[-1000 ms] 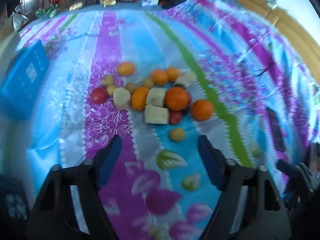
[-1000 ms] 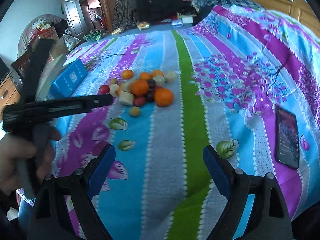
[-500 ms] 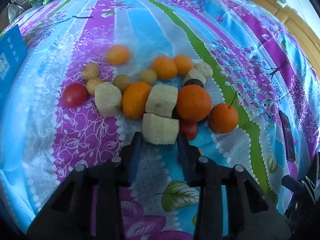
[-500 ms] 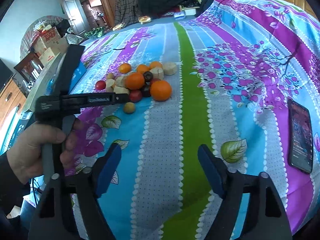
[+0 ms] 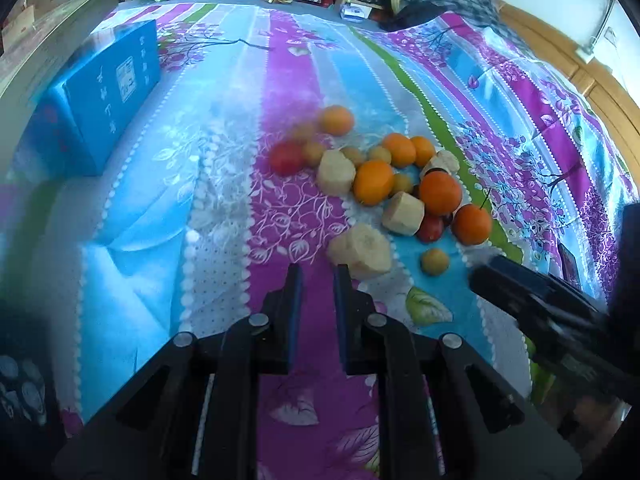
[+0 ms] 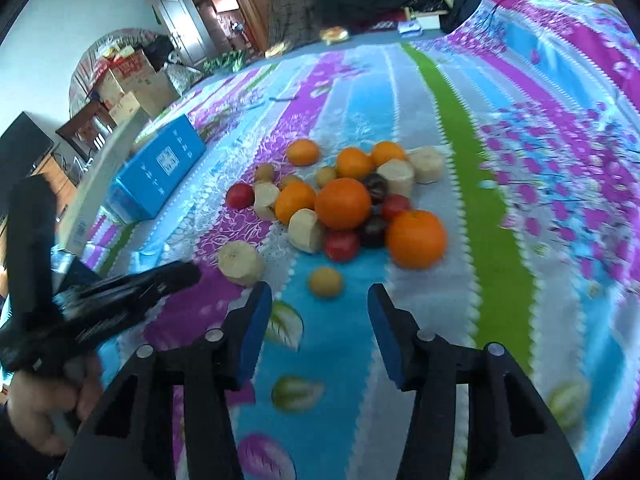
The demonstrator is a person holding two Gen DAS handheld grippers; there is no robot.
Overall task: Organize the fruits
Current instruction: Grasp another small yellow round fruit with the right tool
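Left gripper [image 5: 316, 276] stands with its jaws drawn narrow and nothing between them; the nearest pale banana chunk [image 5: 362, 250] lies just beyond the right fingertip, at about 1 o'clock, outside the grasp. Right gripper [image 6: 316, 300] points at the small yellow fruit [image 6: 325, 281] at 12 o'clock; its jaws are closing, and the fruit lies just ahead of the fingertips, not yet pressed. Behind it, the fruit pile [image 6: 344, 200] of oranges, tomatoes, dark plums and banana chunks sits loose on the striped bedspread [image 6: 460, 128], with a blue box [image 6: 158, 168] at 10 o'clock. The step in hand appears to be a first pick, with sorting barely begun. The next move probably calls for reopening the left jaws and recentring on the chunk, which looks soft and likely to squash.
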